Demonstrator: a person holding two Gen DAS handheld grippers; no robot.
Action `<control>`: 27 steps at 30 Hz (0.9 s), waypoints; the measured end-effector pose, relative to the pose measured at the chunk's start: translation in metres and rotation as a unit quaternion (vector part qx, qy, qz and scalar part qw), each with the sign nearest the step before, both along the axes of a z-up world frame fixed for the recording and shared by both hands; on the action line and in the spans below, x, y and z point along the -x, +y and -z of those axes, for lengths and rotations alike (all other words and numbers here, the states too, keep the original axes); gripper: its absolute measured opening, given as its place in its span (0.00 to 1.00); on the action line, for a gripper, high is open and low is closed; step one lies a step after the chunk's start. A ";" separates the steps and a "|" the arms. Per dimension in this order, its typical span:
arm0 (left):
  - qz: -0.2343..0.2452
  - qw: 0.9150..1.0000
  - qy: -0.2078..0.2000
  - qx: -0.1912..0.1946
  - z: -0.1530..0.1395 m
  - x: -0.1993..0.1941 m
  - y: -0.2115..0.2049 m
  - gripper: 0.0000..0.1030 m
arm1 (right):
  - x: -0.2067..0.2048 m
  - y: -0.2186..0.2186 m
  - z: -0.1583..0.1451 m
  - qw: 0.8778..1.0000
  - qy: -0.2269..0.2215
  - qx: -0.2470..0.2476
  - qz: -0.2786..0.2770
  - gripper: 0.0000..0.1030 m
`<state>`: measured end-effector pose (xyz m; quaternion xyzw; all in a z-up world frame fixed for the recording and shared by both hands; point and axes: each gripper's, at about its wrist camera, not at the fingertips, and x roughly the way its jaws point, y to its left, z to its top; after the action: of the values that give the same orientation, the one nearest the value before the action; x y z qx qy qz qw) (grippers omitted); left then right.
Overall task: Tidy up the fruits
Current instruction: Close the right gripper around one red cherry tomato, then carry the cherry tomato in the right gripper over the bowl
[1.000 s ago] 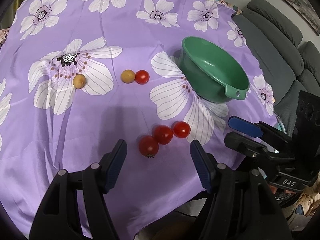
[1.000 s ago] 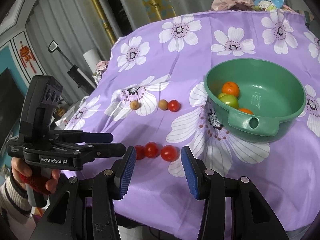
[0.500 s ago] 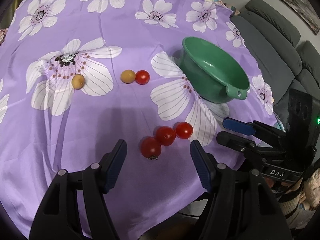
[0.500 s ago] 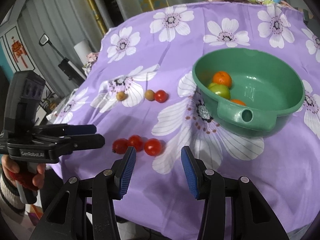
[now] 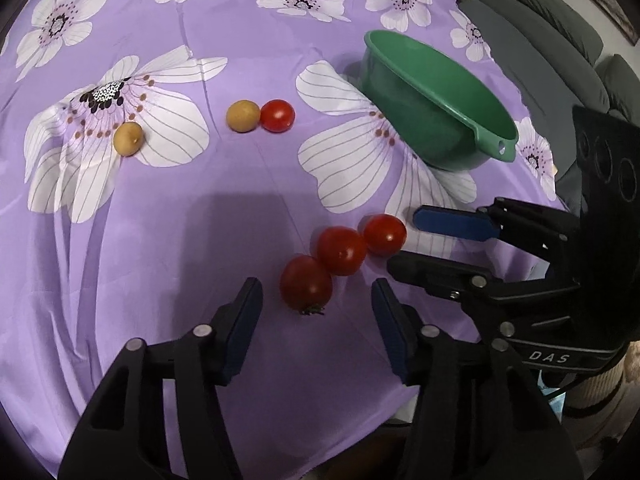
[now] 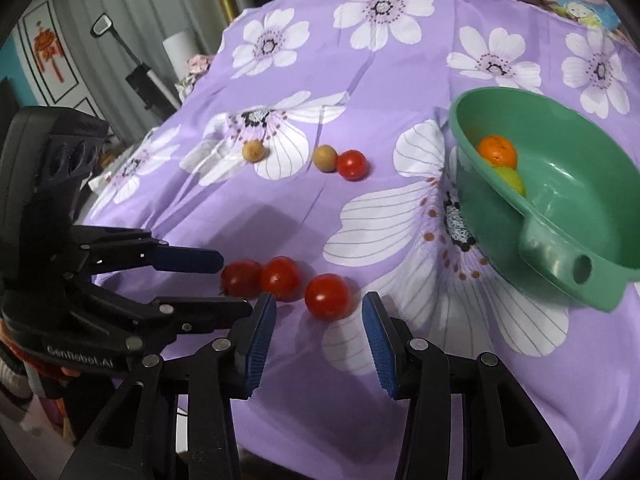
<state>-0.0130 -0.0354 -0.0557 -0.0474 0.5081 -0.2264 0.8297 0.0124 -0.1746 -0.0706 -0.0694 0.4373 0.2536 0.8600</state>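
Currently both tools stand open, holding nothing. Left tool (image 5: 316,300): black plastic arms, blue ribbed pads, jaws spread either side of the nearest tomato (image 5: 306,285), not touching it. Right tool (image 6: 319,314): same build, jaws spread around the end tomato (image 6: 328,297) of the row, also apart from it.

Tabletop (image 5: 160,240) is draped in a thin, glossy purple cloth with large white flower prints; it is creased and hangs over the near edge.

Three smooth, round red tomatoes lie in a touching row near the front edge; the middle tomato (image 5: 341,251) sits between the other two. Farther back, a fourth tomato (image 5: 277,115) touches a dull tan round fruit (image 5: 243,116); a second tan fruit (image 5: 128,139) lies apart on a flower print.

Bowl (image 6: 560,184): green moulded plastic, round, with a lip handle pierced by a hole. It holds an orange fruit (image 6: 497,151) and a yellow-green fruit (image 6: 510,179), touching, against the near wall.
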 end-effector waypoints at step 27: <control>0.016 1.000 0.001 -0.005 0.008 -0.013 -0.002 0.26 | -0.020 0.013 0.011 0.998 0.024 0.049 -0.012 0.28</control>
<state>-0.0003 -0.0379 -0.0636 -0.0352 0.5106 -0.2374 0.8256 0.0328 -0.1618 -0.0816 -0.1109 0.4686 0.2437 0.8419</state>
